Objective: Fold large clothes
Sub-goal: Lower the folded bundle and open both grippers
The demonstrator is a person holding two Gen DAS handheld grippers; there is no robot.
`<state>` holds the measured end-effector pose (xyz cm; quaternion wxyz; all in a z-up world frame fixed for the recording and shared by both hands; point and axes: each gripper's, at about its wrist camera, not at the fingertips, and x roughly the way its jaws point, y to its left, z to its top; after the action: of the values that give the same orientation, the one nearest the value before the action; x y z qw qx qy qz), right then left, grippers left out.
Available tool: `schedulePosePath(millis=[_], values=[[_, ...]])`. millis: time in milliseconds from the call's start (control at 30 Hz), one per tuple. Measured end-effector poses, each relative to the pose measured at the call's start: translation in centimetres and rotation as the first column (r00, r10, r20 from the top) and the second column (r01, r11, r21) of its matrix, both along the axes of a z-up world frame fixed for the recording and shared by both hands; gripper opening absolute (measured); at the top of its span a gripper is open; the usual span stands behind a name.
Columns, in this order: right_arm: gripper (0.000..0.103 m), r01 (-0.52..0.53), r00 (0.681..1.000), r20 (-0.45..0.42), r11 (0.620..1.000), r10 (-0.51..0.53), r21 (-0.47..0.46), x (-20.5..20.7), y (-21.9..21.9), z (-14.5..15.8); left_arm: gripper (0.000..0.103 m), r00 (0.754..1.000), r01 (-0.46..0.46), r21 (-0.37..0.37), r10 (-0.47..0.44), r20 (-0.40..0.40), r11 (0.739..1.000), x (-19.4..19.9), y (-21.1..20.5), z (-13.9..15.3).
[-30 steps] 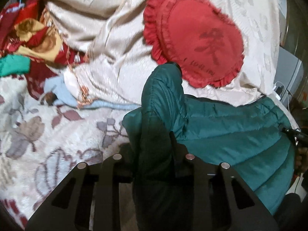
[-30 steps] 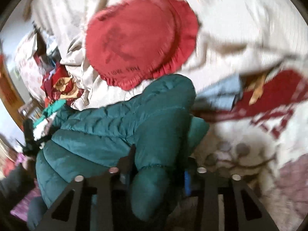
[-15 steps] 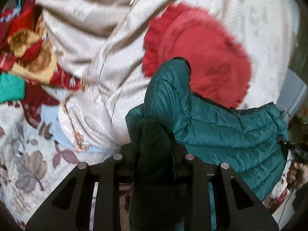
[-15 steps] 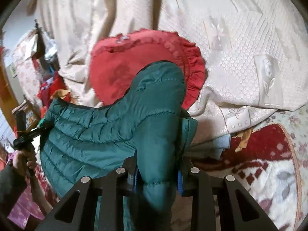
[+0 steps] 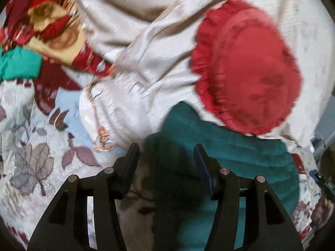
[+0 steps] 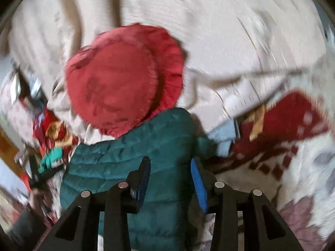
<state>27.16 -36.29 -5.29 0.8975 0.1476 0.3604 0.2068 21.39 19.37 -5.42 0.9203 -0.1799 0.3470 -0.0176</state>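
Observation:
A teal quilted puffer jacket [image 5: 240, 156] lies on the floral bedspread, just below a red frilled cushion [image 5: 247, 69]. My left gripper [image 5: 166, 150] is open above the jacket's left end, its jaws spread with jacket fabric below them. In the right wrist view the jacket [image 6: 129, 163] lies under my right gripper [image 6: 170, 165], which is open with blue pads [image 6: 197, 179] showing, over the jacket's right end. Both views are motion-blurred.
A cream embroidered blanket [image 5: 146, 41] is heaped behind the cushion [image 6: 123, 79]. Red and gold cloth [image 5: 48, 21] and a green garment [image 5: 18, 64] lie at the left. A light blue cloth [image 6: 224, 133] and dark red patterned fabric [image 6: 289, 121] lie right of the jacket.
Both grippers were shut on raised ends of the jacket. Both have opened and let go, and the jacket has dropped flat onto the bed.

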Motion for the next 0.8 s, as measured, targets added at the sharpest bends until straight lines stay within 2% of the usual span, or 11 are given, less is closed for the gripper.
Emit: schedulePosePath(millis=[67,133,233,300,433,467,500,567,633,667,800], values=[[0.038,-0.046,0.998,0.040,0.998,0.048,-0.052,-1.2,2.1,1.9,0.054,0.999,0.038,0.032,-0.039,0.032,0.999,-1.6,-2.4,1.2],[0.048,-0.082,0.993,0.081,0.992,0.089,-0.092,-2.7,5.1,3.3,0.054,0.996,0.079,0.049,-0.081,0.042,0.996,-2.3,-5.0,1.4],[0.056,-0.086,0.992,0.079,0.985,0.099,-0.148,-3.8,9.2,3.4,0.054,0.990,0.134,0.114,-0.138,0.025,0.984,-3.3,-9.8,0.6],[0.056,-0.070,0.996,0.048,0.979,0.080,-0.192,-4.4,12.2,2.5,0.054,0.990,0.141,0.178,-0.143,0.000,0.974,-3.5,-12.3,-0.6],[0.056,0.015,1.000,0.027,0.976,-0.009,-0.216,-5.0,14.4,-0.3,0.055,0.991,0.128,0.198,-0.119,-0.054,0.972,-2.8,-14.0,-3.7],[0.059,0.029,0.999,0.027,0.975,-0.024,-0.219,-5.1,14.6,-1.0,0.056,0.992,0.119,0.187,-0.111,-0.052,0.975,-2.7,-14.0,-4.3],[0.072,0.041,0.999,0.024,0.971,-0.037,-0.235,-4.9,14.9,-2.1,0.056,0.993,0.111,0.165,-0.104,-0.046,0.980,-2.7,-13.8,-4.8],[0.083,0.049,0.998,-0.015,0.960,-0.055,-0.275,-4.2,15.2,-5.1,0.059,0.994,0.108,0.149,-0.104,-0.036,0.983,-2.8,-13.6,-5.2],[0.087,0.071,0.997,0.040,0.960,-0.062,-0.271,-4.7,15.0,-6.8,0.070,0.992,0.123,0.165,-0.122,-0.022,0.978,-2.9,-14.0,-5.3],[0.088,0.081,0.996,0.064,0.961,-0.066,-0.266,-5.0,14.9,-7.1,0.081,0.990,0.141,0.172,-0.140,-0.018,0.975,-2.9,-14.4,-5.3],[0.093,0.095,0.992,0.107,0.958,-0.068,-0.270,-5.3,15.1,-7.6,0.100,0.990,0.142,0.168,-0.143,-0.005,0.976,-2.5,-15.4,-5.4]])
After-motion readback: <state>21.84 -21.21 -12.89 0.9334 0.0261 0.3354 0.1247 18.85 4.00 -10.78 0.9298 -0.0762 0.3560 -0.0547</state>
